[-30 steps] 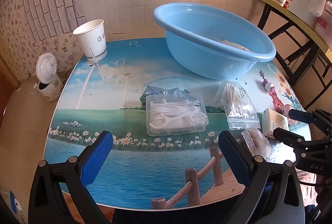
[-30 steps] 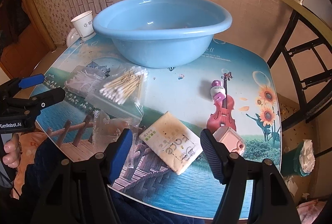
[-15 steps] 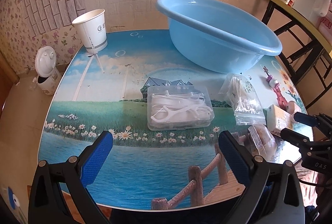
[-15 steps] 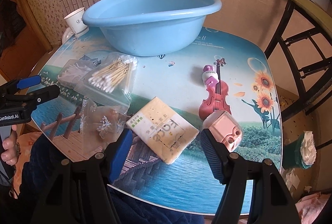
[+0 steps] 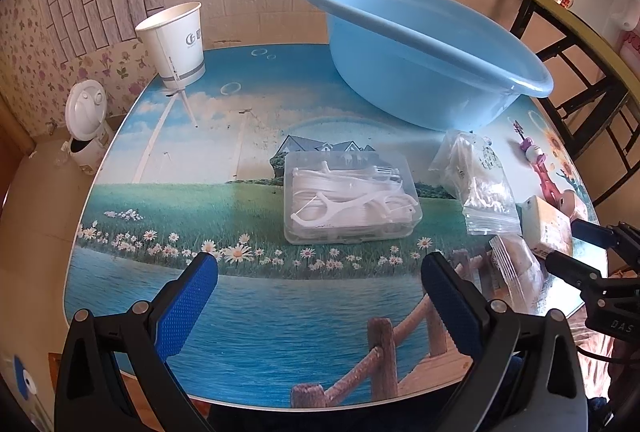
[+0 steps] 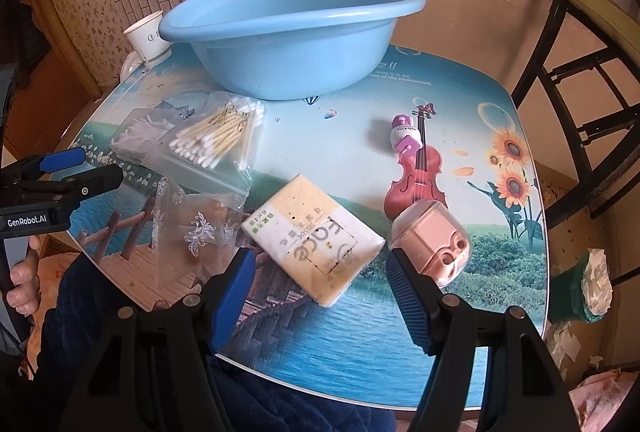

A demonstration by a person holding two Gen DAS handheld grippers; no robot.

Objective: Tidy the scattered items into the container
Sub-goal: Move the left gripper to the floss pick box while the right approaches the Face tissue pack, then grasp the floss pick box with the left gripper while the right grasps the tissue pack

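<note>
A light blue basin [image 5: 424,72] [image 6: 288,32] stands at the back of the picture-printed table. A clear box of floss picks [image 5: 350,202] lies just ahead of my open, empty left gripper [image 5: 320,272]. A bag of cotton swabs [image 6: 218,140] [image 5: 480,180], a clear patterned bag [image 6: 192,228], a tissue pack [image 6: 312,236], a pink case [image 6: 436,240] and a small purple-capped tube [image 6: 406,138] lie scattered. My right gripper [image 6: 320,272] is open and empty, its fingers low on either side of the tissue pack's near end.
A white paper cup [image 5: 176,40] stands at the table's back left. A small white bin [image 5: 86,124] sits on the floor to the left. A dark metal table frame [image 6: 580,104] stands to the right. The table edge [image 5: 280,406] is close below both grippers.
Both grippers have moved lower and closer to the table. The right gripper has closed in on the tissue pack; the left has closed in on the floss box. Both stay open.
</note>
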